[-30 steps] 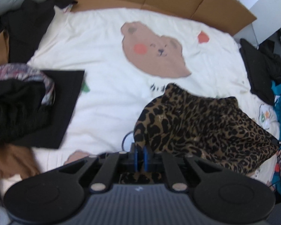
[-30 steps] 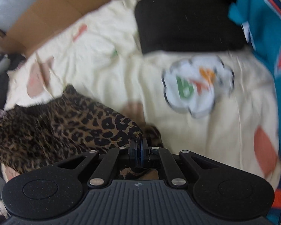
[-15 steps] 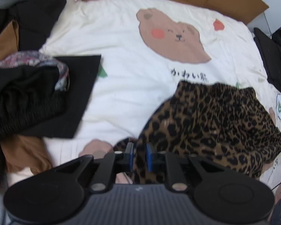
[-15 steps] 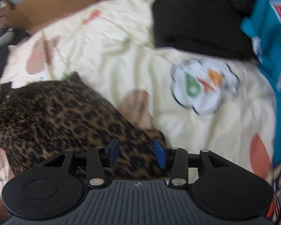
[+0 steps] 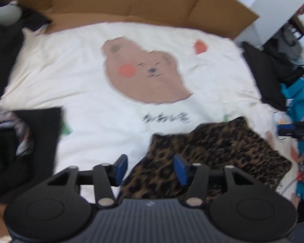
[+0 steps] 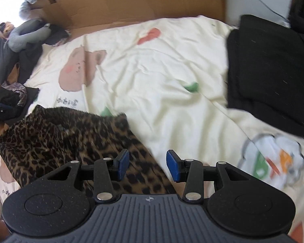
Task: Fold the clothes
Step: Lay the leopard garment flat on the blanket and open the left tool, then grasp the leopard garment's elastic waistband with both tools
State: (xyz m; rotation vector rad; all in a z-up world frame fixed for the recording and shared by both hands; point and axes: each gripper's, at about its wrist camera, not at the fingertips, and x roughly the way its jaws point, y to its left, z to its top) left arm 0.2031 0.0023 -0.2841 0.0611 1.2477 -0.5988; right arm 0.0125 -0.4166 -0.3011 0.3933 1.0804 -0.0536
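The leopard-print garment (image 5: 212, 158) lies at lower right on the bed cover (image 5: 87, 85). The left gripper (image 5: 151, 169) and the right gripper (image 6: 148, 166) have just opened their jaws, which now stand apart and hold nothing.

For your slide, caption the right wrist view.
Open right gripper above a leopard-print garment on a cream bear-print blanket.

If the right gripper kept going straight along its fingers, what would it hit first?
Probably the edge of the leopard-print garment, which lies between and below the open right gripper; the cream blanket lies right beside it.
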